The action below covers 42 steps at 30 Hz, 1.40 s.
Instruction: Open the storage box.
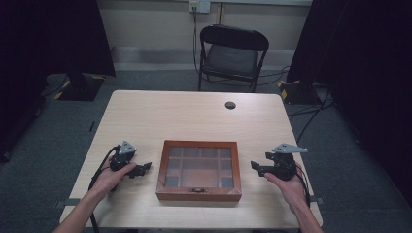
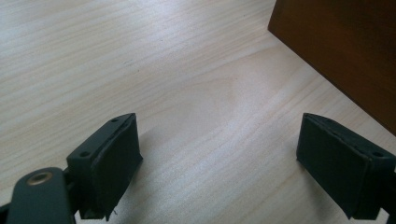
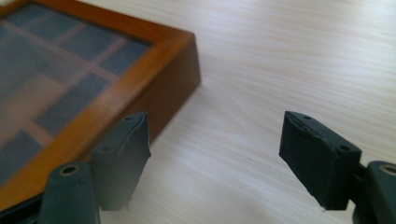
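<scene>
A wooden box point(image 1: 198, 170) is seen mid-frame between the left gripper point(image 1: 144, 169) and right gripper point(image 1: 254, 167); both fingers are spread open, empty.

The wooden box point(image 2: 345, 51) is cut off by the left gripper view's edge.

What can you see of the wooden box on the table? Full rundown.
The wooden box is flat and rectangular, with a reddish-brown frame that looks like varnished wood. Its glass-paned lid is shut; through it show dark compartments split by light dividers. A small metal clasp sits midway along the near side. It lies flat on the pale table, near the person's edge, between the two grippers. Neither gripper touches it.
</scene>
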Each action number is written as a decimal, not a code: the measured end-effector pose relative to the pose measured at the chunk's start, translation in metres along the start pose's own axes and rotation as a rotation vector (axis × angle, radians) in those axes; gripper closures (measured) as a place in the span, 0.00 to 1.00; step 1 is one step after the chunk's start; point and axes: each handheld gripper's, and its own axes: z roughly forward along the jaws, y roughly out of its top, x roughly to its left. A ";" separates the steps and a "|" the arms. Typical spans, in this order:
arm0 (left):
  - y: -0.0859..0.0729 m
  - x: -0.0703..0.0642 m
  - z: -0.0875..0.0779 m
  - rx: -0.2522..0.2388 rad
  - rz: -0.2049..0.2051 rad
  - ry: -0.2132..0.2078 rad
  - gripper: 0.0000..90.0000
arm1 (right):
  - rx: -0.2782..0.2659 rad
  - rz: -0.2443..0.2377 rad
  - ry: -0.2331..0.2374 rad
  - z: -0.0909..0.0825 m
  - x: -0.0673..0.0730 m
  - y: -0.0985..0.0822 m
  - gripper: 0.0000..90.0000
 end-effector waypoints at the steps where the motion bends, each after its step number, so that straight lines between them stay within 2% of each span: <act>1: 0.000 0.000 0.000 0.000 0.000 0.002 0.14 | -0.012 0.008 0.009 -0.002 0.002 0.002 0.27; 3: 0.000 0.000 0.000 0.000 0.000 0.001 0.14 | -0.020 0.002 0.033 -0.006 0.005 0.006 0.33; 5: 0.000 0.000 0.000 0.000 0.001 0.003 0.14 | -0.028 0.001 0.045 -0.008 0.008 0.007 0.33; 6: 0.000 0.000 0.000 0.000 0.000 0.003 0.14 | -0.024 -0.006 0.082 -0.010 0.013 0.011 0.36; 9: 0.000 0.000 0.000 0.000 0.001 0.003 0.14 | -0.016 -0.020 0.119 -0.011 0.020 0.015 0.40; 12: 0.000 0.000 0.000 0.001 0.001 0.002 0.14 | -0.010 -0.052 0.138 -0.015 0.027 0.021 0.45; 17: 0.000 0.000 0.000 0.001 0.001 0.000 0.14 | -0.014 -0.065 0.183 -0.019 0.035 0.026 0.51; 20: 0.000 0.000 0.001 0.000 -0.002 -0.003 0.13 | -0.007 -0.084 0.233 -0.021 0.046 0.032 0.55; 22: 0.000 0.000 0.001 0.000 0.000 -0.001 0.13 | -0.008 -0.092 0.249 -0.022 0.051 0.035 0.57; 31: 0.001 0.001 0.001 0.004 0.006 -0.004 0.12 | 0.000 -0.138 0.312 -0.017 0.073 0.042 0.60; 32: 0.001 0.001 0.001 0.005 0.006 -0.004 0.12 | 0.000 -0.147 0.328 -0.016 0.079 0.045 0.62; 37: 0.001 0.001 0.001 0.003 0.005 -0.006 0.12 | 0.001 -0.164 0.359 -0.013 0.089 0.051 0.65; 39: 0.001 0.001 0.001 0.005 0.006 -0.005 0.12 | -0.001 -0.167 0.391 -0.008 0.096 0.057 0.66; 42: 0.001 0.001 0.001 0.005 0.006 -0.005 0.12 | 0.006 -0.185 0.403 -0.005 0.103 0.062 0.67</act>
